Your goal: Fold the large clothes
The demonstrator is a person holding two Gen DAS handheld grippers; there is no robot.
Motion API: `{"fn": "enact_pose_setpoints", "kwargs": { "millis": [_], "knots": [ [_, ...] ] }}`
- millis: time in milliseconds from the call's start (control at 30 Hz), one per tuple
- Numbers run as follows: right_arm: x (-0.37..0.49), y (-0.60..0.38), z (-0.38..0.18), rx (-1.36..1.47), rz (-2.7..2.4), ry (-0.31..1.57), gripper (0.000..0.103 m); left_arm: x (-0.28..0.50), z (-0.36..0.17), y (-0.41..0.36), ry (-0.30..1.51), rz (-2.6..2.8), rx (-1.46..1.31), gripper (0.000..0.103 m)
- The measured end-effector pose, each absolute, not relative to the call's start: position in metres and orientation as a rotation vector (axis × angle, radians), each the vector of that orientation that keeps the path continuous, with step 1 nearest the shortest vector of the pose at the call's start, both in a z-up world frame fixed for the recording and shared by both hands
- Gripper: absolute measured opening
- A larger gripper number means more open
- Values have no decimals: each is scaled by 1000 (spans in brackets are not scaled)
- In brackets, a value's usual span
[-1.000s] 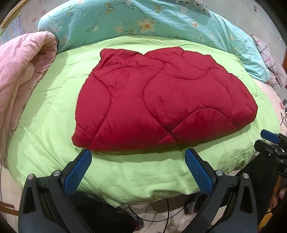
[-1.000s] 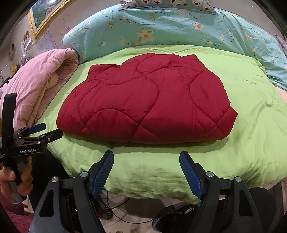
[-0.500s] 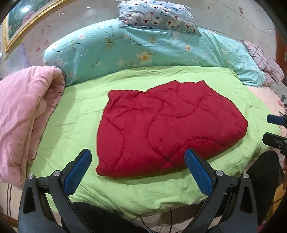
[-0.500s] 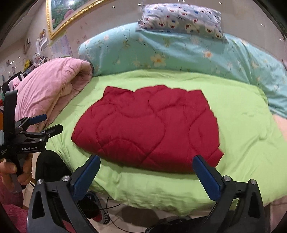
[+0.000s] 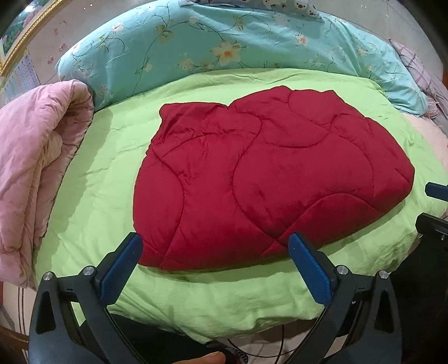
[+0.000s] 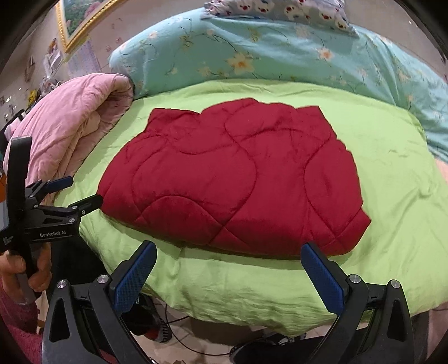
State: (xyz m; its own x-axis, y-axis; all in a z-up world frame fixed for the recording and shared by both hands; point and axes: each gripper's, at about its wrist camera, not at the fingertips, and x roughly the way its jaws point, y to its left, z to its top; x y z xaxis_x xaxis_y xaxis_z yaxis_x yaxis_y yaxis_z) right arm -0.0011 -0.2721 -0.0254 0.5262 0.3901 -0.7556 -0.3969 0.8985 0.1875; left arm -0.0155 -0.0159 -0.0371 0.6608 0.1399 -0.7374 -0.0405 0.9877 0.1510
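The red quilt (image 5: pixel 268 179) sat folded mid-frame on the green sheet (image 5: pixel 106 168), pink blanket (image 5: pixel 36 156) bunched at the left; both the left gripper (image 5: pixel 215 266) and right gripper (image 6: pixel 228 274) hung spread wide over the bed's near edge, gripping nothing; the right one's jaws had just been opening.

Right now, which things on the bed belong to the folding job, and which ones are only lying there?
Part of the job:
- red quilted garment, folded flat on the green sheet
- left tool, open
- right tool, open

Just lying about:
- pink quilt
- floral blue duvet
- printed pillow
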Motion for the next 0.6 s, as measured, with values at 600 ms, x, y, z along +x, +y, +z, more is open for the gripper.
{"fn": "enact_pose_setpoints", "kwargs": {
  "millis": [600],
  "knots": [
    [24,-266,-37,-15,451,926,103,-1,-38,-21,834,76,116,103]
  ]
}}
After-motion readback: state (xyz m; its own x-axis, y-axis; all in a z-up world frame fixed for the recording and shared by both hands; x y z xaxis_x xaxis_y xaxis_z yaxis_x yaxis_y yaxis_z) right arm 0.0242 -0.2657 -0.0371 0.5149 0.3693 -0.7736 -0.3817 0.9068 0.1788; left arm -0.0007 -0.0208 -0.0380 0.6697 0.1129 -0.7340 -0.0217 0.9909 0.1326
